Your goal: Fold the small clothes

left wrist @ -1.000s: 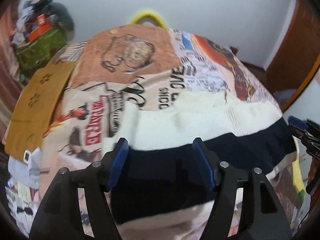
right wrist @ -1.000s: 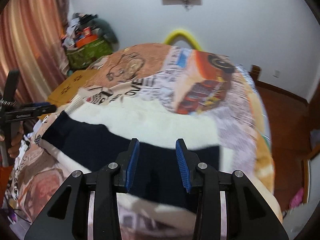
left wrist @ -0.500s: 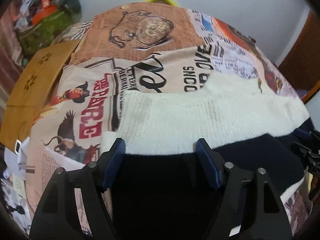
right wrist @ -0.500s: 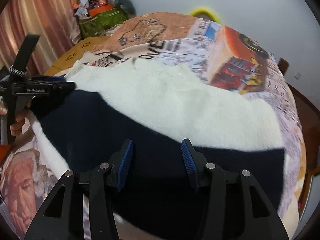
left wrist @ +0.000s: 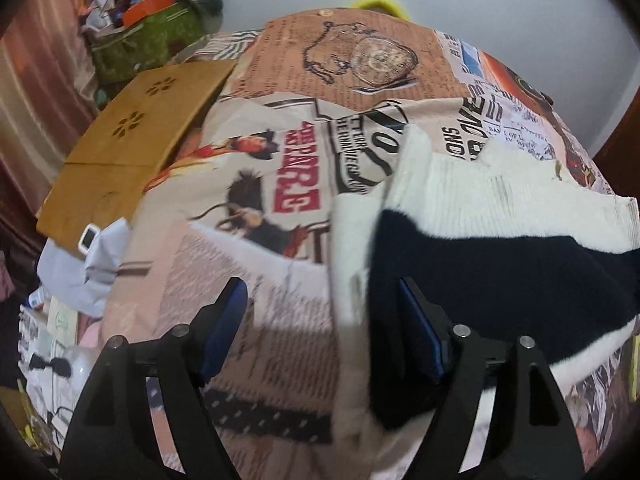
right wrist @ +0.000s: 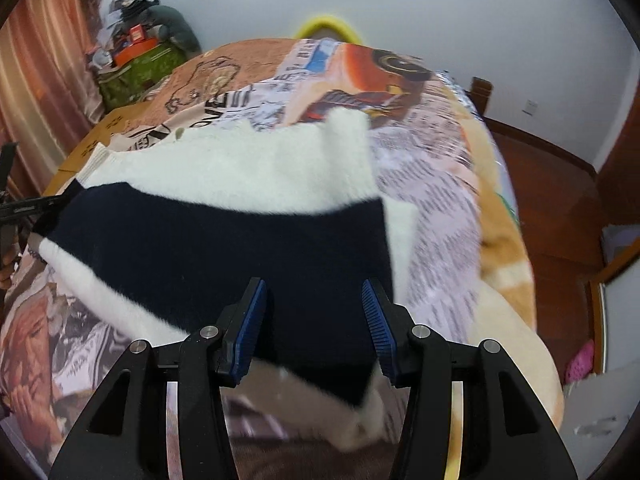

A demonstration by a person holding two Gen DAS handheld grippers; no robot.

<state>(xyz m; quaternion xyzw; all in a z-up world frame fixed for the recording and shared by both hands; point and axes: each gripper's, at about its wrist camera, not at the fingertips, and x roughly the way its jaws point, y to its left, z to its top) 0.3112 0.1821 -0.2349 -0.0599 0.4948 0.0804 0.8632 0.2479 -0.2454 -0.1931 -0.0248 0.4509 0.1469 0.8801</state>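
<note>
cream-and-navy sweater (right wrist: 240, 184) lies on the bed (left wrist: 280, 160). left tool (left wrist: 320, 336), just widened, stands apart at its edge; right tool (right wrist: 314, 328) apart, apparently unclamped above it.

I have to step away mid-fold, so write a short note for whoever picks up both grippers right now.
Left gripper: open, jaws just widened, printed bedcover showing between them beside the sweater's end.
Right gripper: open, holds nothing, above the navy band.
White and navy sweater: flat across the bedcover, one layer folded over.
Left to do: further folds, tidy the edges.
</note>
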